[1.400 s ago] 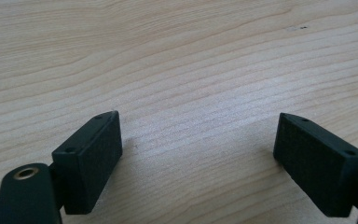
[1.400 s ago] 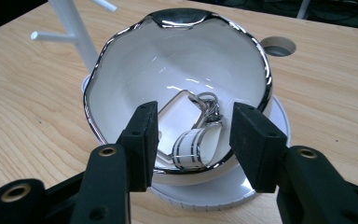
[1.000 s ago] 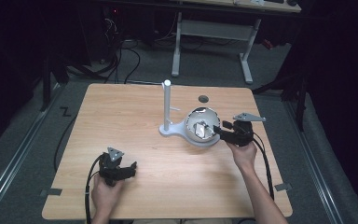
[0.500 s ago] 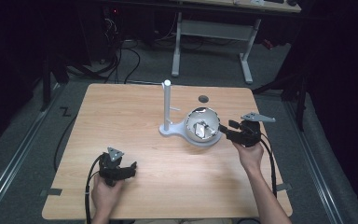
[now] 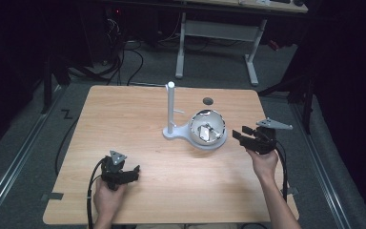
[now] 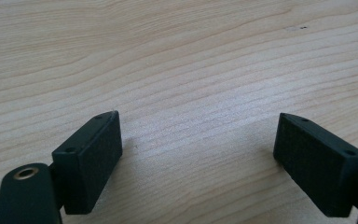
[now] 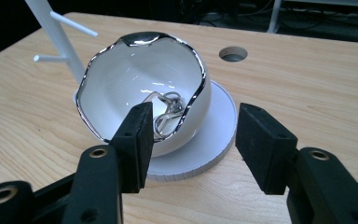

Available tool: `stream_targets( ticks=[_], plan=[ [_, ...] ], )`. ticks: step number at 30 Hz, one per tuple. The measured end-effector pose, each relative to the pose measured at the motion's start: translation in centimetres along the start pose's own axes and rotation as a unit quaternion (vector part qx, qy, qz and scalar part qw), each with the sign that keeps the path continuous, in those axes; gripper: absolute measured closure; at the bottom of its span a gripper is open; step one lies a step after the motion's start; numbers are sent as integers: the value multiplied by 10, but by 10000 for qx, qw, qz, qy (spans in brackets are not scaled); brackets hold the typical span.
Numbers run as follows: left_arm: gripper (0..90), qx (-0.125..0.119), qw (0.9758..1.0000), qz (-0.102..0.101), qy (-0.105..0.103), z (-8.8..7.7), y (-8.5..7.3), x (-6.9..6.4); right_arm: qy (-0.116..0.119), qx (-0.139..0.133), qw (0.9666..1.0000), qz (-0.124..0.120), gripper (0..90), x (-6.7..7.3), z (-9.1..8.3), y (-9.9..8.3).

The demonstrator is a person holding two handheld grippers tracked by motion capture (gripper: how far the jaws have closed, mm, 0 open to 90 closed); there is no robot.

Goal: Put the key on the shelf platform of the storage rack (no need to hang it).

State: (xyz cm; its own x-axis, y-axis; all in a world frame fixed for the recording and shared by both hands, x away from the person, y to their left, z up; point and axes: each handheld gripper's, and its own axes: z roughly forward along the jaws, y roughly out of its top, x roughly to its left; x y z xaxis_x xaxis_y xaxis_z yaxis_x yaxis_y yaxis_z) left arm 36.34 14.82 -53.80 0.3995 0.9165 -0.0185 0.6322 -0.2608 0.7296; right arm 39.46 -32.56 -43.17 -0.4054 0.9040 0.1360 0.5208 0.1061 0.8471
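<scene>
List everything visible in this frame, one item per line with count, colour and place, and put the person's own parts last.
Table: one, light wood, centre of the high view.
Bowl: one, white with a silver rim, on the stand's round base.
Metal piece: one, silver, inside the bowl; what it is I cannot tell.
Stand: one, white post with side pegs, left of the bowl.
Table hole: one, dark, behind the bowl.
Desk frame: one, white, on the floor beyond the table.
Left claw: one, black, open, near front-left edge.
Right claw: one, black, open, right of the bowl, apart from it.
</scene>
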Motion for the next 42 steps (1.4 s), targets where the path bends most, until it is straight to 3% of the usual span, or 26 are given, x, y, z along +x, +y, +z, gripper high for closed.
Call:
stream_targets(
  ticks=[19, 42],
  plan=[
    [158, -1, 10000, -2, 1, 0, 0, 0, -81, -149, 9996, 213, 470, -13, -31, -18],
    [158, -7, 10000, -11, 6, 0, 0, 0, 92, -336, 9992, 216, 470, 0, -57, -31]
  ],
)
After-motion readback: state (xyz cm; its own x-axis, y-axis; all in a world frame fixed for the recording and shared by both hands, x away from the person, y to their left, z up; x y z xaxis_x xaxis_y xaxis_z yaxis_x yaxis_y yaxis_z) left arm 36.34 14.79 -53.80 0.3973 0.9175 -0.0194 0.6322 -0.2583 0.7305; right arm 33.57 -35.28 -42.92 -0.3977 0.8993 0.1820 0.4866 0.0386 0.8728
